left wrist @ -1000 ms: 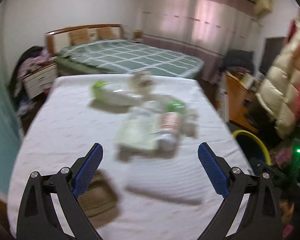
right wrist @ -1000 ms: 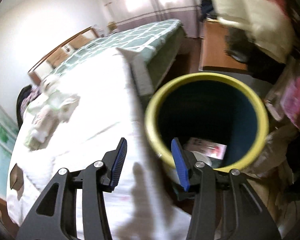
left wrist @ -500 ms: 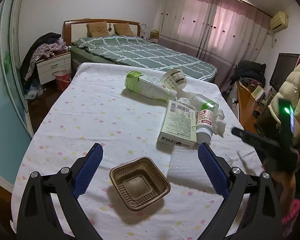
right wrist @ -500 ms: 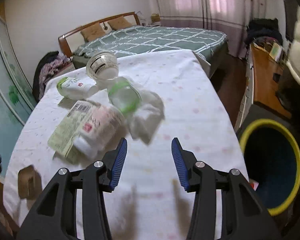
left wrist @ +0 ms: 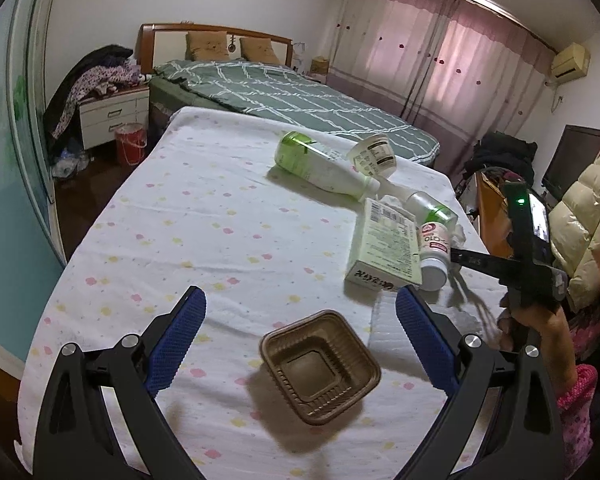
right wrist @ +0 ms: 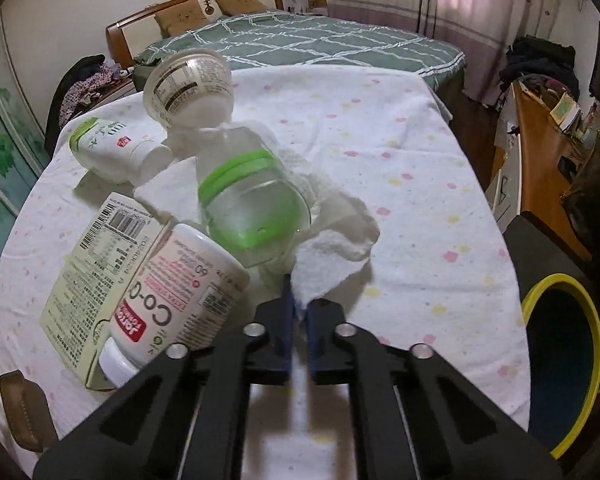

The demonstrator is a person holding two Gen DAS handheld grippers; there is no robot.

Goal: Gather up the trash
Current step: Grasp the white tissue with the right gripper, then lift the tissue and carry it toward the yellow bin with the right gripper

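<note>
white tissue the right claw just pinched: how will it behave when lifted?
Likely floppy: the tissue lies crumpled, with soft folds. Probably very light, being thin paper. It runs under the clear green-banded jar, so pulling with the right claw may drag or roll that jar.

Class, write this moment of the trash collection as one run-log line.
left gripper: open above brown plastic tray | right gripper: shut on crumpled white tissue | yellow-rimmed bin: beside table

Behind the spotted worktop (left wrist: 204,216) stands a bed (left wrist: 300,96) with a green checked cover and two brown pillows (left wrist: 228,46). Pink curtains (left wrist: 440,60) hang right; a nightstand (left wrist: 114,116) and red bucket (left wrist: 130,144) sit left.
</note>
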